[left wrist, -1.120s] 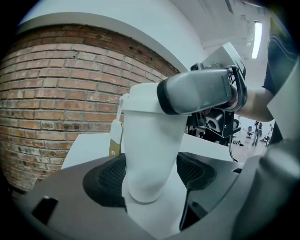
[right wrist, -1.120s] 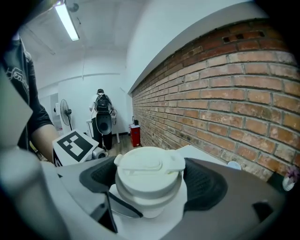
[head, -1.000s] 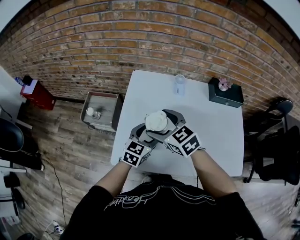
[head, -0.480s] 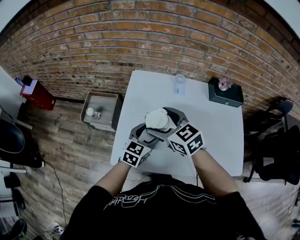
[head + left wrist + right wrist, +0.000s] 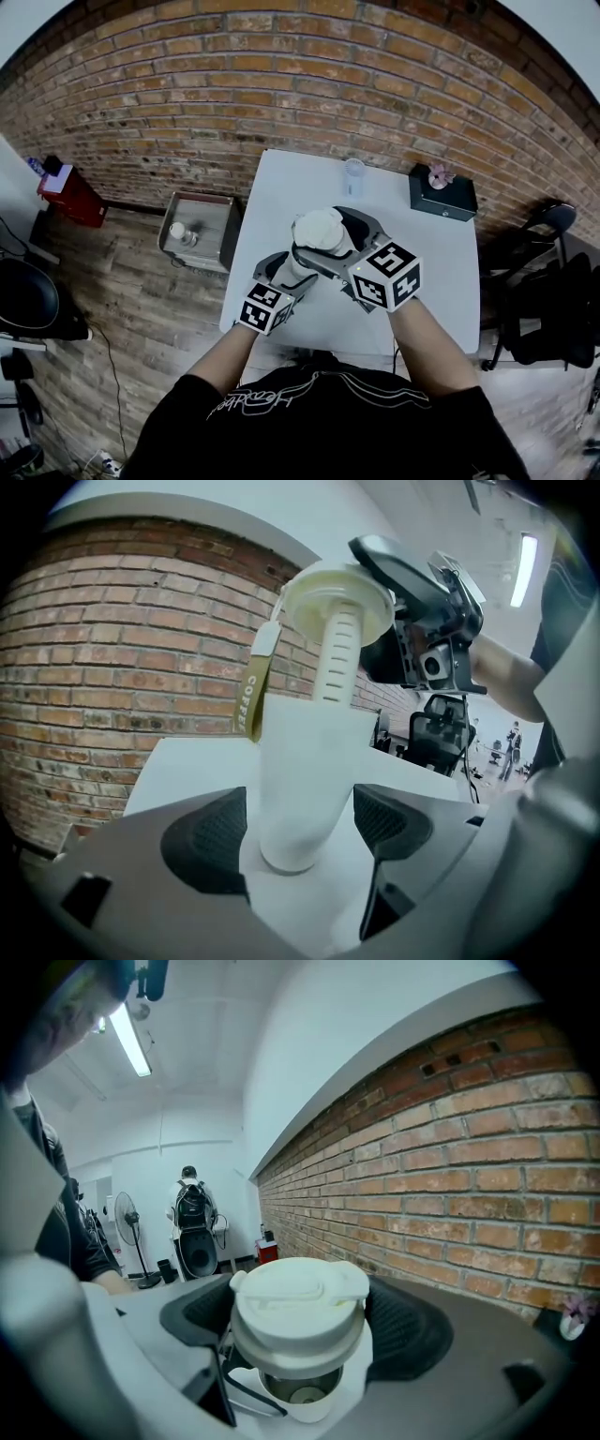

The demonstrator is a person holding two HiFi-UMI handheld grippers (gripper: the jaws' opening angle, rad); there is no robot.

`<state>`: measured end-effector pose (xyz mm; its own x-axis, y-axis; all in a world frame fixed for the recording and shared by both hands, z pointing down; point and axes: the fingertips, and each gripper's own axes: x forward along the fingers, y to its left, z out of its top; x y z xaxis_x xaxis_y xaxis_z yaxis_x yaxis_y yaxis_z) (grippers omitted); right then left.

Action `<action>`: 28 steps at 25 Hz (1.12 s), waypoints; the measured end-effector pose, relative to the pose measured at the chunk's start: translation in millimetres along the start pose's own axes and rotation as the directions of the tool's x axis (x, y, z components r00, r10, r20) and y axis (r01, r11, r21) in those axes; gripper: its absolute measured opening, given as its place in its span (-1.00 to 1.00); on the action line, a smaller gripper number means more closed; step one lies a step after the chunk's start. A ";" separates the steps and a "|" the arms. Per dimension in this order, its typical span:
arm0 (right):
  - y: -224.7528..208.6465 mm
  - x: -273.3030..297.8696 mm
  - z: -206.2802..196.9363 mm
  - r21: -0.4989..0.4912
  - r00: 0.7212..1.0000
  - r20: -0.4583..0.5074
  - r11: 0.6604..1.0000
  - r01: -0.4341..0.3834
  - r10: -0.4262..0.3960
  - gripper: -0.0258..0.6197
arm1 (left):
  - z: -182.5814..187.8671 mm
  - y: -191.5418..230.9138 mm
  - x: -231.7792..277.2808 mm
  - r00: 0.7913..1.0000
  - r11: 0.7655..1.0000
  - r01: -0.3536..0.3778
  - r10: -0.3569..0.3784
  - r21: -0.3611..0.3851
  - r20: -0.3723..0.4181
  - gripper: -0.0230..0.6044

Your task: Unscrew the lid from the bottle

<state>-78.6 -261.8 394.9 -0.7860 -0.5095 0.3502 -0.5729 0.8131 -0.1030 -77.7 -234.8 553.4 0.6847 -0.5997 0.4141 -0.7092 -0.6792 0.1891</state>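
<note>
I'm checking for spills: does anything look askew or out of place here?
No spill shows. Only the lid, in the right gripper, is lifted above the open bottle, which the left gripper holds: mid-removal, not damage.

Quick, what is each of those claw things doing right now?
Left gripper: closed on the white plastic bottle.
Right gripper: closed on the cream round lid, held above the bottle.

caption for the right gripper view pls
Right gripper holds the white lid raised above the open bottle, brick wall alongside.

Left gripper low, right gripper above, jaws clamped.
</note>
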 end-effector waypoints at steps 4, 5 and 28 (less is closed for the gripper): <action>4.2 -9.4 22.0 -0.025 0.999 0.041 0.999 0.019 -0.018 0.41 | 6.4 3.2 -14.1 1.000 1.000 -0.002 0.003 -0.010 0.019 0.21; 5.3 -11.7 27.2 -0.031 0.998 0.051 0.999 0.027 -0.025 0.41 | 8.4 3.7 -19.1 1.000 1.000 -0.002 0.003 -0.013 0.023 0.21; 89.0 -141.3 69.1 -0.052 0.947 0.275 0.981 0.187 -0.165 0.41 | 148.7 -70.3 -229.3 0.911 0.993 0.111 -0.088 -0.033 0.402 -0.82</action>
<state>-34.6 -136.9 271.9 -0.7135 -0.6945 0.0926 -0.6965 0.7174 0.0132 -159.8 -112.5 312.8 0.7540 -0.6569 0.0023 -0.6341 -0.7270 0.2633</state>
